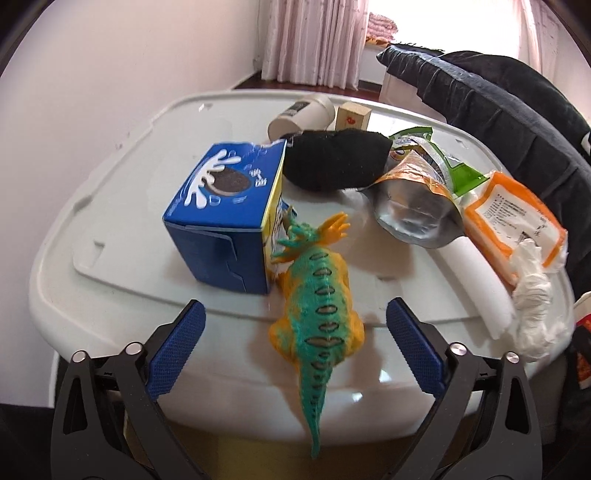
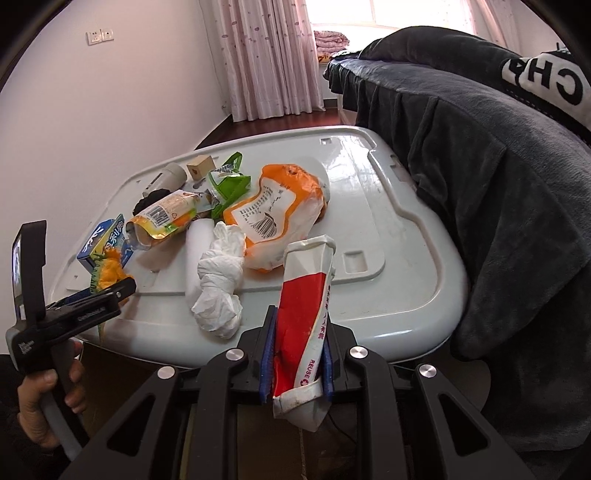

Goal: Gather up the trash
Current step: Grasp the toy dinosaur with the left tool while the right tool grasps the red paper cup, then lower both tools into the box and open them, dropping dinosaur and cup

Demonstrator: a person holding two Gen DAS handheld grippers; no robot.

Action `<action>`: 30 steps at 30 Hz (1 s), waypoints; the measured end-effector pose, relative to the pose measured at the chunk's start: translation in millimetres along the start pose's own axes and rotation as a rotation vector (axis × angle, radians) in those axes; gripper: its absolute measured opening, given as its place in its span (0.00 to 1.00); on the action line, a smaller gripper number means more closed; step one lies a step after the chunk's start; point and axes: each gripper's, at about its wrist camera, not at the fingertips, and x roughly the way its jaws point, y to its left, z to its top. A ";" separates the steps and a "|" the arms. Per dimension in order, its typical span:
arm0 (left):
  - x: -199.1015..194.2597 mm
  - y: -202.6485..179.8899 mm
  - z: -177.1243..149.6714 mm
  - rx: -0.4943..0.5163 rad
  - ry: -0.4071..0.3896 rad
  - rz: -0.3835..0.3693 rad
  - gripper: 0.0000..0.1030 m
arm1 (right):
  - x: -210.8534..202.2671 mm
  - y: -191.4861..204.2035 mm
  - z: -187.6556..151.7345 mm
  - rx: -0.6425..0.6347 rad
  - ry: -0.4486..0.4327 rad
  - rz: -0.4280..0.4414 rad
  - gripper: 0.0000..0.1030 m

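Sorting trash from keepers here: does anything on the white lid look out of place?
Yes: a toy dinosaur lies among the wrappers, its tail hanging over the lid's near edge. It, a wooden block and a black sock don't look like trash. The paper cup lies tipped over.

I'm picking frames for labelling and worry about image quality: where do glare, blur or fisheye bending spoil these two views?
Left wrist view: window blown out, glare patch on the white lid, toy dinosaur slightly soft. Right wrist view: window overexposed, lid edges bowed, corners vignetted black.
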 end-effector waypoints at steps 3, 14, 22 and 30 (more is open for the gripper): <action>3.1 -7.9 0.3 0.058 -0.038 0.044 0.68 | 3.5 1.5 -0.4 0.000 0.007 0.003 0.20; -11.2 7.2 3.7 0.001 -0.028 -0.069 0.39 | 9.1 9.7 -3.0 -0.030 0.019 0.004 0.20; -84.7 5.8 -26.2 0.088 -0.052 -0.106 0.39 | -6.9 25.8 -9.2 -0.068 -0.016 0.068 0.20; -121.3 12.7 -69.9 0.169 -0.016 -0.088 0.39 | -29.7 43.0 -43.6 -0.094 0.039 0.194 0.20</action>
